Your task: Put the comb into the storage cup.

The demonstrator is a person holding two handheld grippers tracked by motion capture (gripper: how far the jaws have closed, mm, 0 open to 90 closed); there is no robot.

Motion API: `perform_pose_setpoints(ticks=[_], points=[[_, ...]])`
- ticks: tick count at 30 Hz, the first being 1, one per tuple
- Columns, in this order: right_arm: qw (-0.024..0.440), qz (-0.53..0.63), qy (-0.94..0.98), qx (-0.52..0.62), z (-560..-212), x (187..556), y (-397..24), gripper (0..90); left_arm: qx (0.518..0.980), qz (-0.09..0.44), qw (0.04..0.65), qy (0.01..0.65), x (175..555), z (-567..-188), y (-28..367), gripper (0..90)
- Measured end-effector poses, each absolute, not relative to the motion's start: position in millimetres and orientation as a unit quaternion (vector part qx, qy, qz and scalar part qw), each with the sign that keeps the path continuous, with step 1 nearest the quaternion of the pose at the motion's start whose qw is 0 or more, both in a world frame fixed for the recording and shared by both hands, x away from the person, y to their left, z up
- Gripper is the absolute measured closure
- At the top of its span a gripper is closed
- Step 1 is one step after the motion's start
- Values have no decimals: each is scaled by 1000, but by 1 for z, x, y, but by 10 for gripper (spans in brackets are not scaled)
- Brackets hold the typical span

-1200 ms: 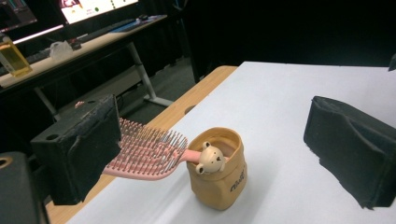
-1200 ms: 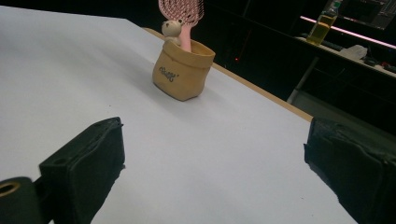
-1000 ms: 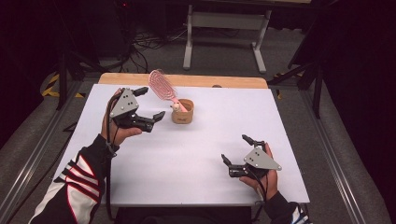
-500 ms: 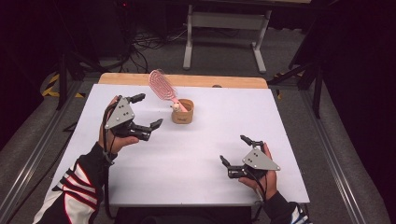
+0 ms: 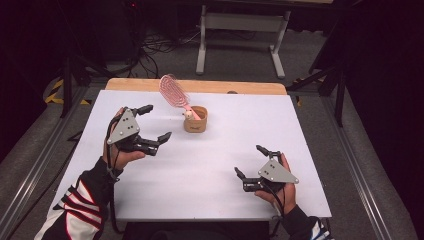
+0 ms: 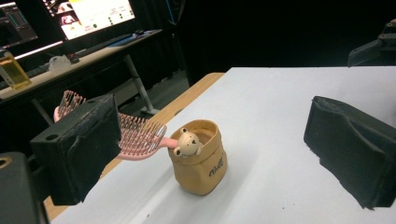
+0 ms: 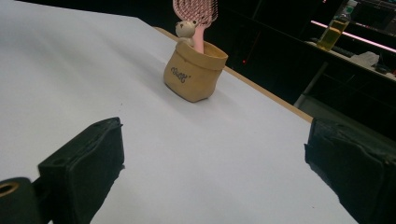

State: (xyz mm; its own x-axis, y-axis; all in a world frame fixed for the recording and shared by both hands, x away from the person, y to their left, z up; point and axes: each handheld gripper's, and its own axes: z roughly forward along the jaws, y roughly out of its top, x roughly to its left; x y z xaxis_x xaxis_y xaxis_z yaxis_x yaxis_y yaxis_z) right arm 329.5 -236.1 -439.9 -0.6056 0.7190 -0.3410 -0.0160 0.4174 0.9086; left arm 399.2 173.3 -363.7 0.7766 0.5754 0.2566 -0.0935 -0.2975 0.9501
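Over on the left, the left gripper (image 5: 154, 121) is held above the white table (image 5: 210, 165), its jaws spread wide with nothing between them, pointed toward the middle. Just beyond it, near the table's far edge, a small tan pouch-style holder (image 5: 195, 120) stands upright with a little bear figure (image 5: 188, 114) at its rim. A pink hairbrush (image 5: 173, 90) sits handle-down in it, head leaning back to the left. On the right, near the front, the right gripper (image 5: 251, 161) rests low, jaws also apart and empty.
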Motion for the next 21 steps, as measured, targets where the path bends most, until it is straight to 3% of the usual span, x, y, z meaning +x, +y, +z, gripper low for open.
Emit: perform_pose_setpoints(ticks=[21], points=[[383,487,749,234,-438,329,-238,51,760,293,562,143,378,-372,178,52]])
